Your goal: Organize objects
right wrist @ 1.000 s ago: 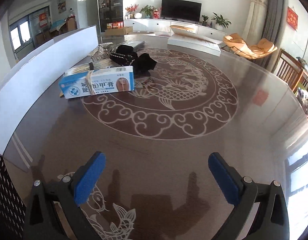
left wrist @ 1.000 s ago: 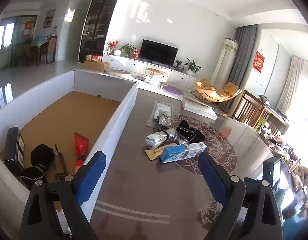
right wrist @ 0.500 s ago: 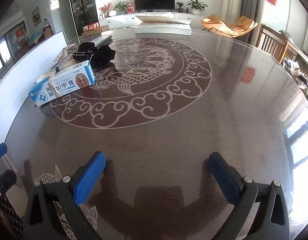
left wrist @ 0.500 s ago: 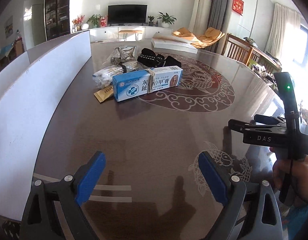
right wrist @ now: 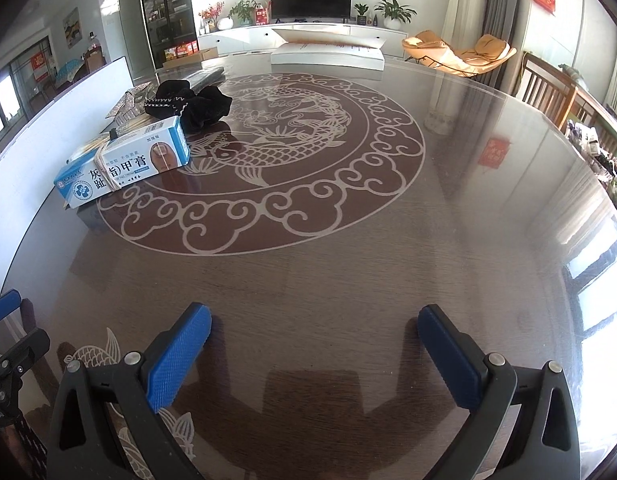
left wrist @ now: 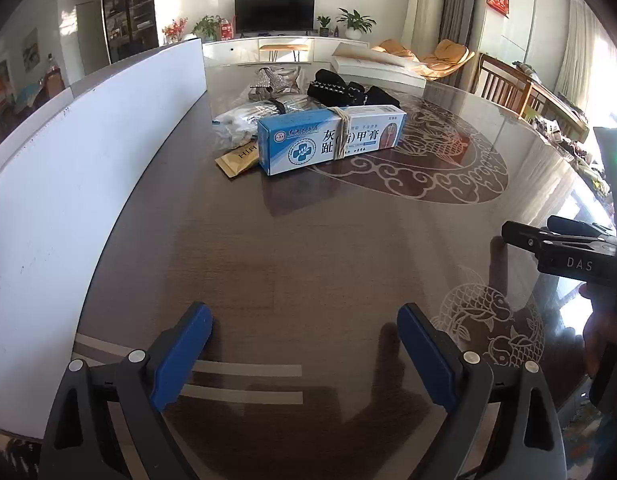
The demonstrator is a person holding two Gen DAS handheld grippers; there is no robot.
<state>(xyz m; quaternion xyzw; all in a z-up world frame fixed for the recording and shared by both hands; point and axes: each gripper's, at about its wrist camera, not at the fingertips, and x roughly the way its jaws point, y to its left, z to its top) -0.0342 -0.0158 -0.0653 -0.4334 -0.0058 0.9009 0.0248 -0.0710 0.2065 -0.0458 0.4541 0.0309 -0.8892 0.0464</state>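
A blue and white ointment box (left wrist: 330, 140) bound with a rubber band lies on the dark round table (left wrist: 308, 248), ahead of my left gripper (left wrist: 304, 344). Around it sit a clear plastic bag (left wrist: 248, 120), a tan sachet (left wrist: 238, 160), a silver glittery item (left wrist: 272, 80) and a black fabric piece (left wrist: 348, 90). The left gripper is open and holds nothing, low over the table. In the right wrist view the ointment box (right wrist: 124, 164) and black fabric (right wrist: 192, 106) lie far left of my right gripper (right wrist: 314, 344), which is open with nothing in it.
A white box wall (left wrist: 88, 152) runs along the table's left side. The right gripper's handle and a hand (left wrist: 580, 264) show at the right edge of the left view. A flat white box (right wrist: 328, 54) lies at the table's far side. Wooden chairs (right wrist: 548, 84) stand right.
The left view swung from over the white box's inside, down and right, to the table top in front of the ointment box. The right view turned slightly right; the items shifted left.
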